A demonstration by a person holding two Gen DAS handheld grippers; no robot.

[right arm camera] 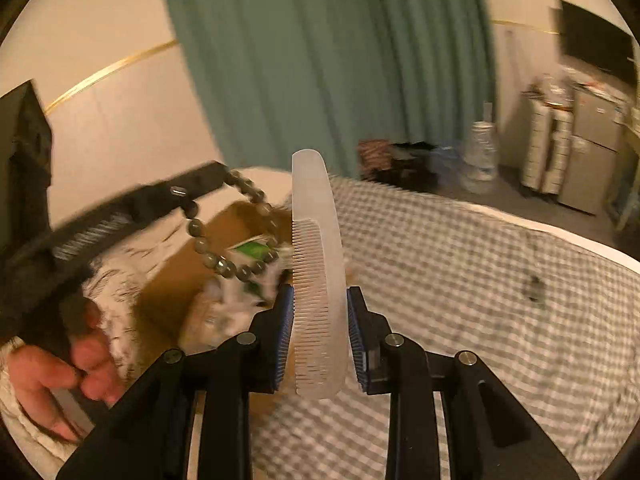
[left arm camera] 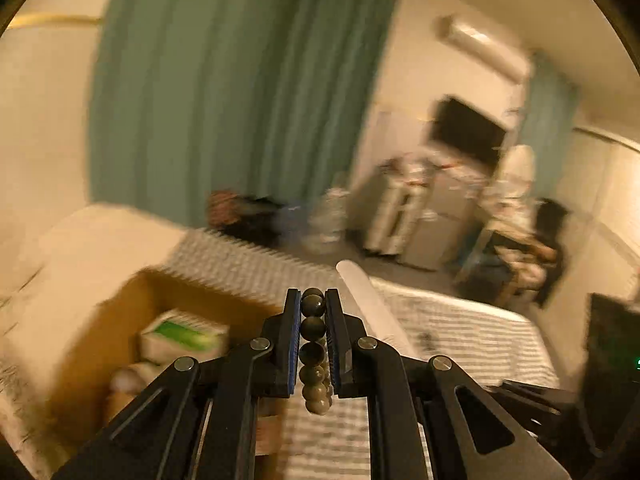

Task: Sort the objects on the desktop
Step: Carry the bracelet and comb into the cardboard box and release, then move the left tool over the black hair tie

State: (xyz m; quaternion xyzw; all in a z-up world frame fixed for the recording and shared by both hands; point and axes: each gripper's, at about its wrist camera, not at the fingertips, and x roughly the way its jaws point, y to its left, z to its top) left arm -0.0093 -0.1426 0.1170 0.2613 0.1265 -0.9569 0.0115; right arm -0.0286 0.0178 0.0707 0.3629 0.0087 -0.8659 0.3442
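Over the left side of the checked bedspread (right arm camera: pixel 460 280), your items run as follows.

1. Cardboard box (left arm camera: pixel 132 312): sits at the spread's left edge, open at the top, with a green-and-white packet (left arm camera: pixel 184 334) already inside. Judged to be the sorting bin, which would explain why both your tools are carried toward it.

2. Left gripper (left arm camera: pixel 313 300): clenched on a bead bracelet (left arm camera: pixel 313 326). The dark green beads are pinched in a column between the blue pads, and the rest of the loop hangs free below the jaws, above the box as the right camera shows it. Your hand (right arm camera: pixel 68 372) wraps the handle at that view's lower left.

3. Right gripper (right arm camera: pixel 320 300): grasping a clear plastic comb (right arm camera: pixel 318 240). You hold it by its lower half, spine against the right pad, teeth facing the left pad, the upper end sticking out well past the fingertips. The comb is just to the right of the hanging bracelet, near the box's right rim.

4. Small dark item (right arm camera: pixel 534 286): lies alone on the spread, well apart to the right, too blurred to identify. Likely still to be sorted.
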